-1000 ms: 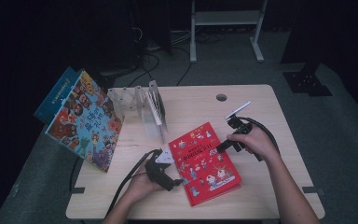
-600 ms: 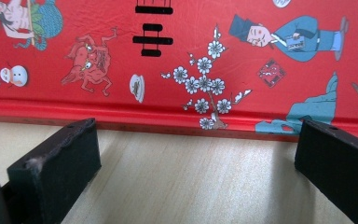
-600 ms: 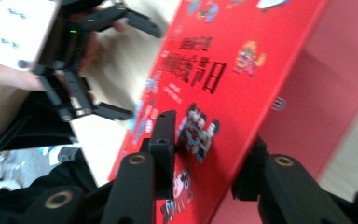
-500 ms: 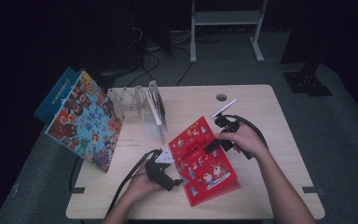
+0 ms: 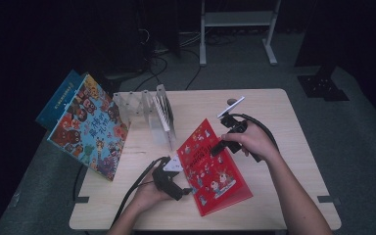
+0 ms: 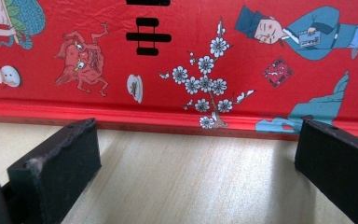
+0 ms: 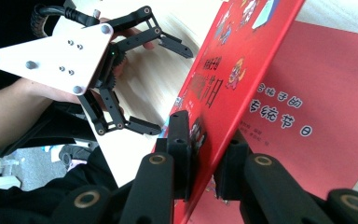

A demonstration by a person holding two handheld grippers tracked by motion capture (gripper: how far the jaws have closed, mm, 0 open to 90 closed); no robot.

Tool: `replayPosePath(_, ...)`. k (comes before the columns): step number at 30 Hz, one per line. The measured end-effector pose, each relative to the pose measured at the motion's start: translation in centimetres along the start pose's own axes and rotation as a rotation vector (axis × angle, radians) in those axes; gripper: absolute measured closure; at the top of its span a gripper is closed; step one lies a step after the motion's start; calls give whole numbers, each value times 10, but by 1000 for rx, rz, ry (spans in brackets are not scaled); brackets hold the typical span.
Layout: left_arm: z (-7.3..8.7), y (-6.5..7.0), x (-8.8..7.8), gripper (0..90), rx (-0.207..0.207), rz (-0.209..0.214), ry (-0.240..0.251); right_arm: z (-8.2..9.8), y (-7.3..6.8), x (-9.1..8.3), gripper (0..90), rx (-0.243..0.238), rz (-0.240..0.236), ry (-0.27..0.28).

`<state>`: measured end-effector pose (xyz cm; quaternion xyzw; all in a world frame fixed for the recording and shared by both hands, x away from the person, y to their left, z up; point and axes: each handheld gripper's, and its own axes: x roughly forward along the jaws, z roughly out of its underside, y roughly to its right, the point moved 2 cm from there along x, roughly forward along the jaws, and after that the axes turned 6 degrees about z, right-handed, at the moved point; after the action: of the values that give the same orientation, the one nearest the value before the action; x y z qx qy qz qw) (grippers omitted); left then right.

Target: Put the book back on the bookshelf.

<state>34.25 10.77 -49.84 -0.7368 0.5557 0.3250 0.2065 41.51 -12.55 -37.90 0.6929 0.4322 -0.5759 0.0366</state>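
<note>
Having just been closing, the right gripper is clamped on the red illustrated hardcover's front cover, now raised, while the left gripper is held open near its spine.

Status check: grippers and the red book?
Right gripper just closing on red book's cover, lifting it open. Left gripper open at book's spine edge, not touching. Nothing in the way.

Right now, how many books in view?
2: the red book mid-table, cover pinched by the right gripper; the colourful book leaning at the table's left edge. Others may hide behind it.
</note>
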Motion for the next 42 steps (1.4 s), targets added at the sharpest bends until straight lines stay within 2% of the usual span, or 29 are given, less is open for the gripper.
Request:
replayPosePath(5,0,0,0,0,0,-1,0,0,-2,-1,809,30,-2,10)
replayPosePath(10,1,-2,-1,0,-7,-13,2,-1,-6,-5,836,40,11,30)
replayPosePath(15,3,-4,-5,0,-50,-1,25,0,-7,-8,854,30,15,47)
replayPosePath(19,5,-7,-8,0,-90,1,48,2,-10,-14,872,42,13,56)
replayPosePath(24,2,-9,-15,0,-100,-8,84,3,-16,-24,873,16,40,82)
replayPosePath(25,2,-9,-18,0,-93,-11,90,3,-17,-27,873,13,45,90)
replayPosePath(28,0,-10,-22,0,-106,-10,119,3,-20,-38,874,12,51,122)
replayPosePath(32,-6,-13,-27,0,-120,13,173,2,-26,-59,874,-4,49,163)
replayPosePath(34,-13,-15,-29,0,-114,23,191,1,-29,-70,874,-14,52,185)
replayPosePath(38,-32,-17,-36,0,-108,50,261,0,-38,-91,874,-25,69,210)
replayPosePath(42,-44,-20,-37,0,-100,47,283,-3,-45,-106,874,-39,85,243)
